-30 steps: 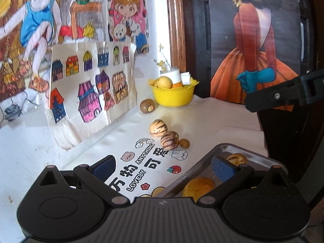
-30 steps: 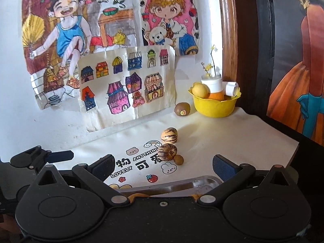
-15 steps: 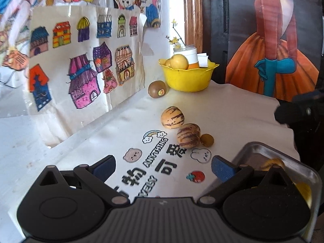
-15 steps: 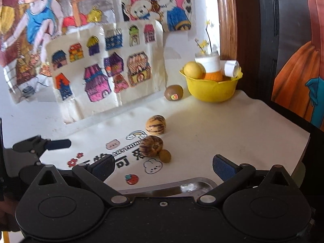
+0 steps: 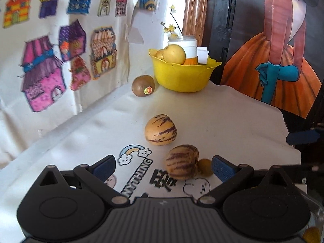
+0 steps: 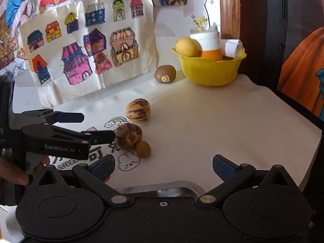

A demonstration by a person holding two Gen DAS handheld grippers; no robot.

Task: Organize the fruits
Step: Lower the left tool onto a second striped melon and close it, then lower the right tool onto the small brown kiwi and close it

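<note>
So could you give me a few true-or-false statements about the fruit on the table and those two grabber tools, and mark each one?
1. The kiwi lies inside the yellow bowl. False: it sits on the cloth beside the bowl.
2. Two striped fruits lie on the cloth, the near striped fruit and the far striped fruit. True.
3. The left gripper is clamped shut on a fruit. False: its jaws stand wide open, with the near striped fruit between them, ungripped.
4. A small round brown fruit sits right next to the near striped fruit. True.
5. The right gripper holds the kiwi. False: it is open and holds nothing.
</note>
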